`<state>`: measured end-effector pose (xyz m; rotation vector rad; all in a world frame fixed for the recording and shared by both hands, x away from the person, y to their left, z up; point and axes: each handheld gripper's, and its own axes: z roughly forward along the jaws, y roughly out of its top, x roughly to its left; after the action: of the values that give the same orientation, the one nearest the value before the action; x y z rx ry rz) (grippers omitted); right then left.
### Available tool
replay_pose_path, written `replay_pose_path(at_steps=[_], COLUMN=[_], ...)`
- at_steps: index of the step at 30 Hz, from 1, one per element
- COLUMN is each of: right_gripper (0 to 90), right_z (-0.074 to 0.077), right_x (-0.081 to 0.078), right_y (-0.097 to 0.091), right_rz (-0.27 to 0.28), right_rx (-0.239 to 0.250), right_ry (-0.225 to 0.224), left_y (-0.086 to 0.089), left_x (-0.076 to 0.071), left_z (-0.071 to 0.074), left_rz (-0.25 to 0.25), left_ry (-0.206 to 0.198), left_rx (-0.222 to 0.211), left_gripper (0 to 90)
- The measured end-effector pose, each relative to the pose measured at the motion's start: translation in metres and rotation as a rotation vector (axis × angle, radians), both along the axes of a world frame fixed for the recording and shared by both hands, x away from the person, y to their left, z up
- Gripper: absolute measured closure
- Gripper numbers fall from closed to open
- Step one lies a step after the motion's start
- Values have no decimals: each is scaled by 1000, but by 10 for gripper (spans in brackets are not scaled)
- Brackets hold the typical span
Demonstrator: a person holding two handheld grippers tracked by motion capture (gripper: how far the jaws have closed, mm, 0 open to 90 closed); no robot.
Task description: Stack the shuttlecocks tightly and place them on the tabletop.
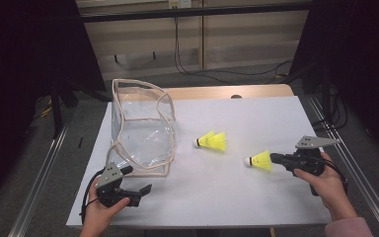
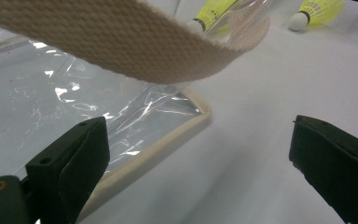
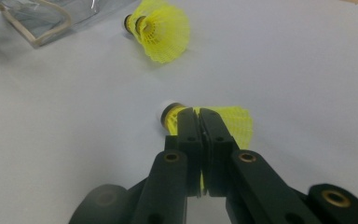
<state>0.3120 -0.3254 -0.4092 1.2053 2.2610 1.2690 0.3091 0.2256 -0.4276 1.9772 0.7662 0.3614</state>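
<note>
A yellow shuttlecock with a white cork lies low over the white table sheet, and my right gripper is shut on its skirt. In the right gripper view the jaws press together on that shuttlecock, its cork pointing away from the gripper. Two nested yellow shuttlecocks lie a little farther left. A clear plastic bag with beige trim stands at the left. My left gripper is open just in front of the bag's near corner, nothing between its jaws.
The bag's beige strap arches over the left gripper view, with the bag's bottom edge by the left-hand jaw. Metal rails run along both table sides. Cables trail on the floor beyond the far edge.
</note>
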Motion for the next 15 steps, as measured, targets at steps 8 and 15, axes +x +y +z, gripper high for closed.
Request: replay_pose_path(at_steps=[8,15], right_gripper=[682,498], right_z=[0,-3], right_x=[-2,-4], right_y=[3,4], right_rz=[6,-2], right_rx=[34,59], right_ry=[9,31], left_y=[1,1], left_x=[0,0], left_z=[0,0], left_rz=[-4,-5], left_ry=[-9,-8], left_rx=[6,6], left_gripper=[50,50])
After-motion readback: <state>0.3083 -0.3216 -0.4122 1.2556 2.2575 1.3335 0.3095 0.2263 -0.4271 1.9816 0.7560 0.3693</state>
